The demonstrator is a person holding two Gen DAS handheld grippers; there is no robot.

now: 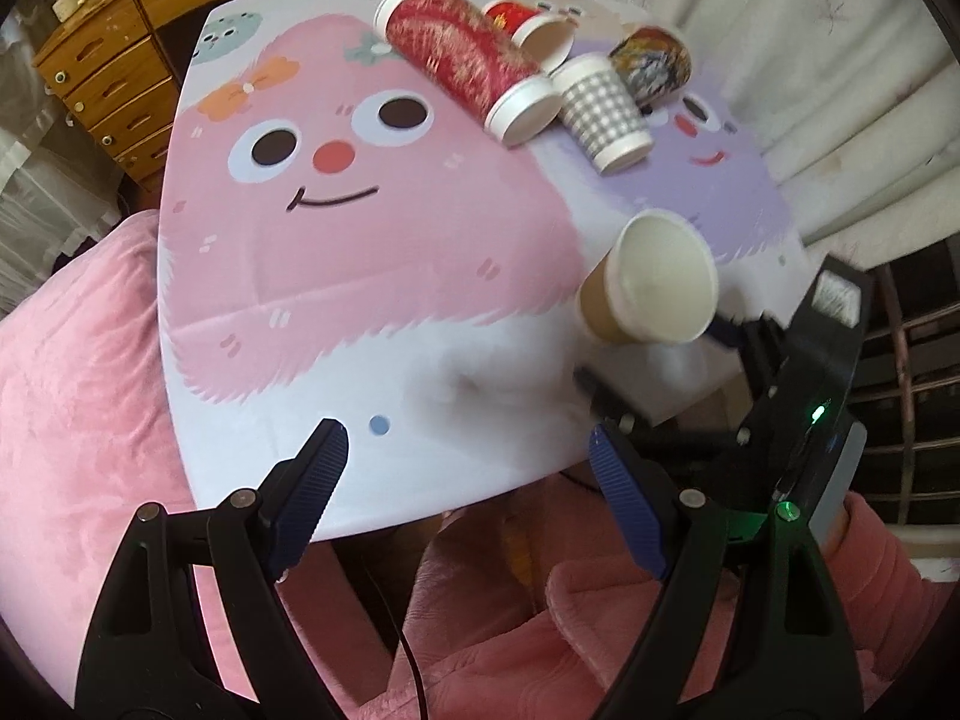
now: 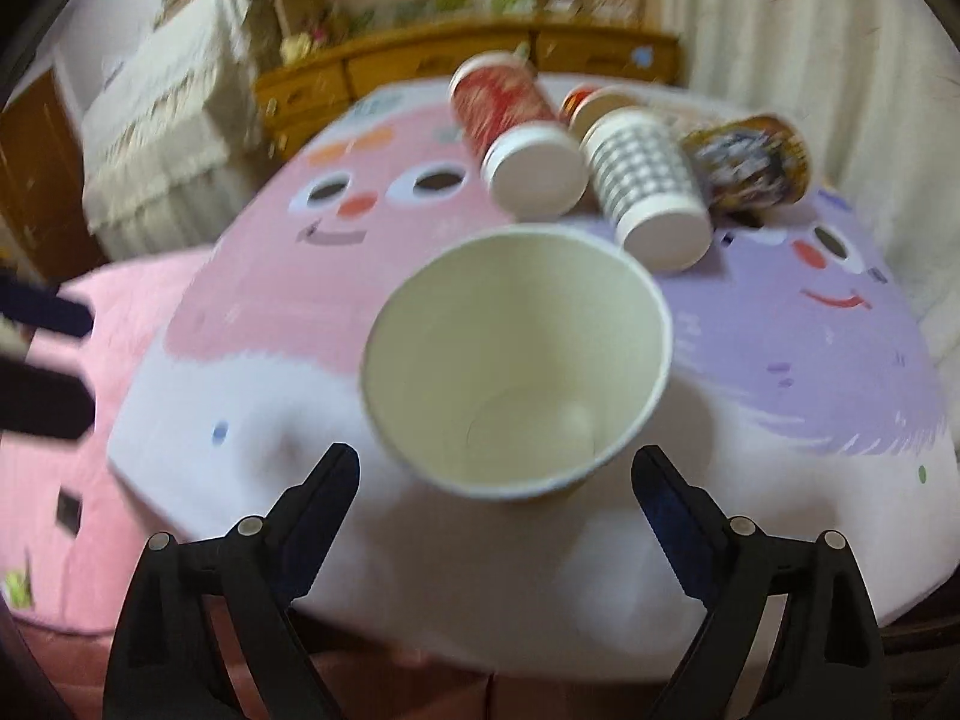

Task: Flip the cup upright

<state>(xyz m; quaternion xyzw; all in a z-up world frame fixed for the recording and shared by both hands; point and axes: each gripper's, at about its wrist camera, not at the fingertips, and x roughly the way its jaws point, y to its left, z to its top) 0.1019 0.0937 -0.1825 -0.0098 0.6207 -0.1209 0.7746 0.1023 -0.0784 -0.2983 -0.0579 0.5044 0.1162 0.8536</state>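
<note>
Brown paper cup (image 2: 516,360) standing mouth-up on tablecloth (image 1: 360,276); right gripper (image 2: 495,471) spread wide around it, untouching; left gripper (image 1: 468,444) likewise spread, empty

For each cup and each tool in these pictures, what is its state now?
Brown cup: tilted, mouth open toward the right tool.
Tall red cup: on its side.
Checked cup: on its side.
Small red cup: on its side.
Dark patterned cup: tipped over.
Left tool: open, empty.
Right tool: open, empty.
</note>
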